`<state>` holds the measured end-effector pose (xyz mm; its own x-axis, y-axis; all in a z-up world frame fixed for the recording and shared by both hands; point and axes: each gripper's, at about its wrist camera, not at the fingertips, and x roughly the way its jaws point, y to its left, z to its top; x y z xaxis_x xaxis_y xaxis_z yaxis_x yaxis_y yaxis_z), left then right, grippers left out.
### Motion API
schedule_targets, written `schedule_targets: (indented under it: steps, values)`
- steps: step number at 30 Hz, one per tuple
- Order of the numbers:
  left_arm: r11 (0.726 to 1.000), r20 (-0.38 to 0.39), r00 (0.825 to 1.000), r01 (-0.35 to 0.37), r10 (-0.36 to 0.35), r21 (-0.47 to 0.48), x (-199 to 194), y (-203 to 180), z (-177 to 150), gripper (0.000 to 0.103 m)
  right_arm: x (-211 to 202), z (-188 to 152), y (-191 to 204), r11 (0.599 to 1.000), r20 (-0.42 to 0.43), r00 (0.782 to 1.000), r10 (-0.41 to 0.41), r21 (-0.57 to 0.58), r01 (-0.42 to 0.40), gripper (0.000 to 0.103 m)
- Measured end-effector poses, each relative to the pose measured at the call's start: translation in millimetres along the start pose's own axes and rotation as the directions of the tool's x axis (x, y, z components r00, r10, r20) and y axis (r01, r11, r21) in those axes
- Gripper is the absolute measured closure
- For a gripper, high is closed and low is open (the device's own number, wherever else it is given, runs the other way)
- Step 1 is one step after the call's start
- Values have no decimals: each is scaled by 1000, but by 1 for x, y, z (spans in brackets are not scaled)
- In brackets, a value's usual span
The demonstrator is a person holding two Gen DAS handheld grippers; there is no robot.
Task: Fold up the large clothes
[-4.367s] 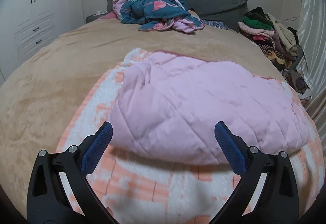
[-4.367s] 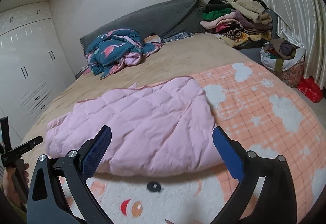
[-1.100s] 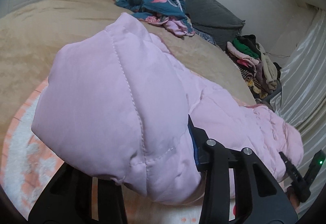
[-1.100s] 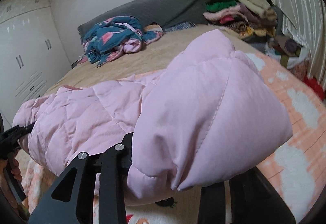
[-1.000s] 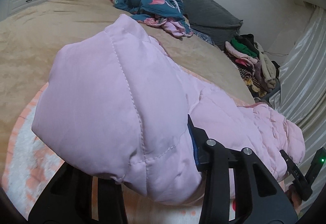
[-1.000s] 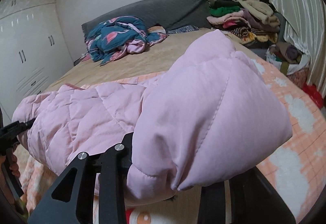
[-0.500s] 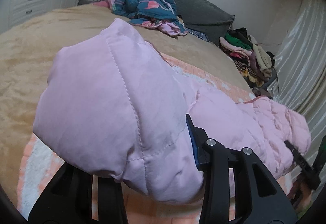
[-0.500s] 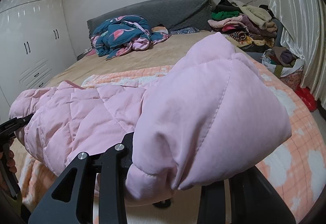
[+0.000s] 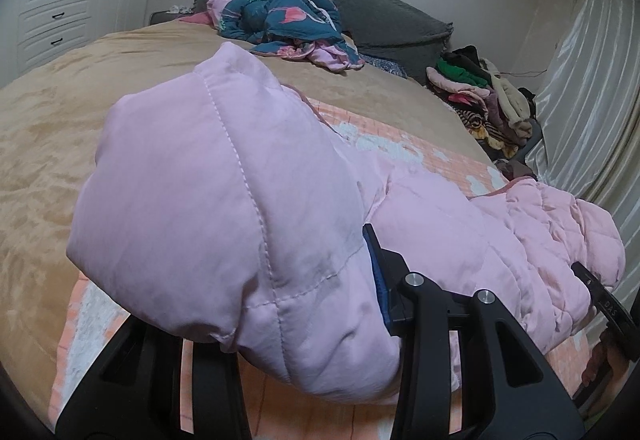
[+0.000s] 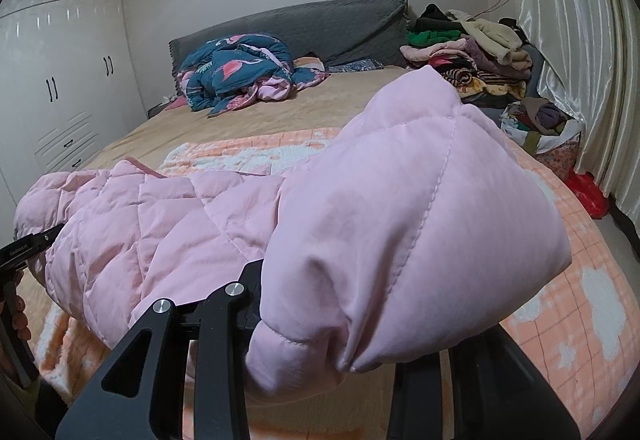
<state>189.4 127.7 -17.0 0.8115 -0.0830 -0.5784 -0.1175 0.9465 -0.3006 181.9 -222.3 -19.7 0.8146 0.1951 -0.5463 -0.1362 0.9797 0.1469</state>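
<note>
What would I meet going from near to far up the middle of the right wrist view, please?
right gripper → pink jacket → peach blanket → tan bedspread → flamingo quilt → grey headboard

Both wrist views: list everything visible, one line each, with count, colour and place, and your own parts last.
quilted jacket: one, pale pink, lifted above the near end of the bed, held at both ends
blanket: one, orange check with white patches, on the near bed
bedspread: one, tan, covering the bed
duvet: one, teal with pink flamingos, bundled at the bed's head
headboard cushion: one, grey, against the wall
clothes pile: one, mixed colours, beside the bed by the curtain
bag of clothes: one, patterned, on the floor
wardrobe: one, white, far wall
curtain: one, cream, right side
left gripper: black, jaws shut on the jacket
right gripper: black, jaws shut on the jacket
</note>
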Motion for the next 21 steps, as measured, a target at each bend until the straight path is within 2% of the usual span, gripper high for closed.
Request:
schedule_targets:
  steps: [21]
  values:
    - [999, -21, 1000, -20, 20, 25, -10, -4, -18, 72, -10, -9, -3, 1000, -23, 1000, -1, 18, 1, 71]
